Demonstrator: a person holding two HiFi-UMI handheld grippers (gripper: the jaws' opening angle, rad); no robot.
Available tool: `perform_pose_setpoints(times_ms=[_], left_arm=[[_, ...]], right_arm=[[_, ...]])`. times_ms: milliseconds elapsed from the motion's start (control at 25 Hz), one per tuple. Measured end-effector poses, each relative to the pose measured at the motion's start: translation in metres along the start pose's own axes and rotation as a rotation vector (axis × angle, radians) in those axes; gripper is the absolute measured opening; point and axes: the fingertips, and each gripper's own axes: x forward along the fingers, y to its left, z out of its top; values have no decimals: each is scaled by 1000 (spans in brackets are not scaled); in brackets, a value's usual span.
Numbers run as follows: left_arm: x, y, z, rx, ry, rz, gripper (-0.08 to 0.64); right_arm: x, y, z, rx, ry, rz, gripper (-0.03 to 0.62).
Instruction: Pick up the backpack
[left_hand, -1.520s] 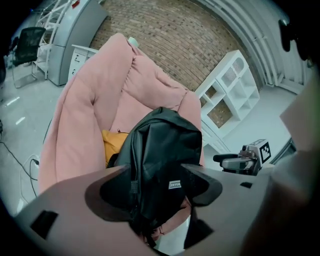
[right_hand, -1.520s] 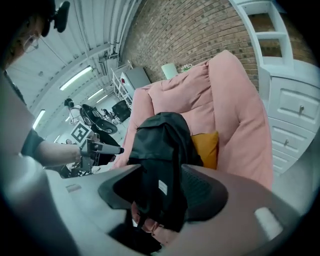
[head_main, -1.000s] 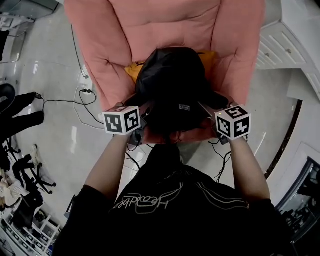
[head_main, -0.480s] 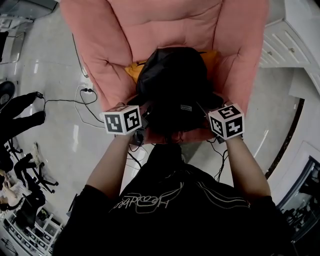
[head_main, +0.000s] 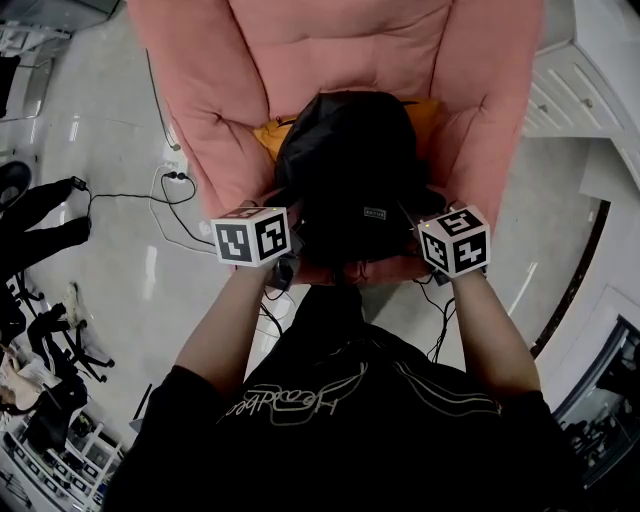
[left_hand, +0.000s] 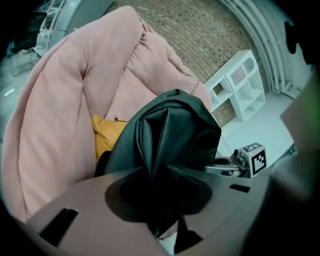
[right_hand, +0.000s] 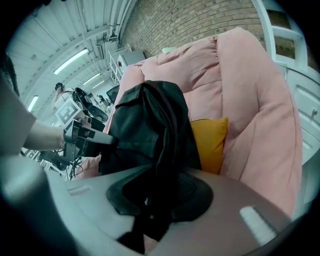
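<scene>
L gripper (left_hand: 159, 196) & R gripper (right_hand: 156, 196) fingers just closed, pinching backpack (head_main: 350, 165) side edges; armchair (head_main: 330, 50) arms tight alongside.

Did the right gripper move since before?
Yes, slightly: the right gripper edged inward toward the black fabric backpack on the pink armchair. Its jaws have just been closing on its fabric.

Before you stands a pink armchair (head_main: 340, 60) with a yellow cushion (right_hand: 210, 142) tucked in its seat; the floor (head_main: 110, 290) around it is pale and glossy, catching the light in streaks; black cables (head_main: 130, 201) trail across it at your left. Behind the chair runs a brick wall (left_hand: 200, 35); a white shelf unit (left_hand: 235, 90) stands by it; a white cabinet (head_main: 565, 90) sits at your right; strip lights (right_hand: 70, 61) glow on the ceiling.
</scene>
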Motion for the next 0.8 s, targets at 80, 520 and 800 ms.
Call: perform_pose_setpoints(times_ms=[80, 520, 800], left_arm=[[-1, 0, -2, 2, -5, 2, 91], [-15, -17, -15, 12, -30, 8, 67], [-35, -27, -27, 18, -67, 22, 60]], right_arm=[[0, 3, -1, 9, -5, 3, 89], [-19, 15, -8, 68, -71, 2, 57], [-35, 33, -15, 74, -104, -2, 55]])
